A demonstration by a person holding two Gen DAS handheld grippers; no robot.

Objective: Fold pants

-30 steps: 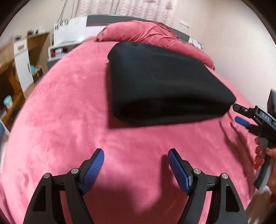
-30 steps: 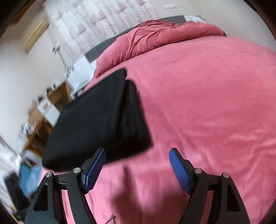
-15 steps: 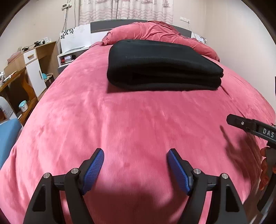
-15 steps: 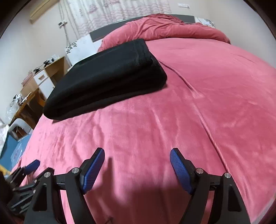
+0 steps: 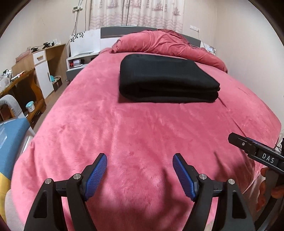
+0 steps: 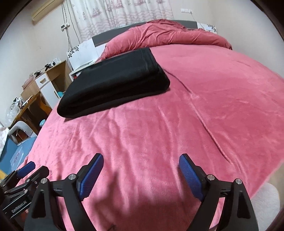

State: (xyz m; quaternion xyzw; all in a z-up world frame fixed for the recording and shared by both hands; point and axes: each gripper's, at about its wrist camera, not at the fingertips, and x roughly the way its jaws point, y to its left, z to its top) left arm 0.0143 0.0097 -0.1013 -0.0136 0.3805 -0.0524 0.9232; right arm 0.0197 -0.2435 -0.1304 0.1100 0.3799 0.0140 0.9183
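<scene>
Pink plush covers the whole bed (image 5: 142,128), creased with a few long wrinkles on the right side in my right wrist view. A bunched quilt (image 5: 168,44) of the same pink lies across the head end, against a grey headboard (image 5: 110,32). Patterned curtains (image 5: 136,12) hang behind it.

Black pants (image 5: 166,81), folded into a thick flat rectangle with stacked layers showing along the near edge, lie on the bed cover toward the head end, just in front of the quilt. In the right wrist view the pants (image 6: 115,81) sit up and to the left, well apart from both tools.

Left of the bed I see a wooden desk (image 5: 21,88) and a cabinet with a white door (image 5: 43,72); a small teal pot (image 5: 29,106) stands low on the shelf.

My left gripper (image 5: 140,175) hangs over the foot of the bed, jaws wide apart, blue ribbed pads (image 5: 96,174) bare, nothing between them but cover below. My right gripper (image 6: 141,176) is likewise above the near end, jaws opening, nothing between them. From the left camera I catch the right tool's black tip at the right edge, with a hand (image 5: 266,188) on its handle. From the right camera the left tool shows at the lower left corner.
</scene>
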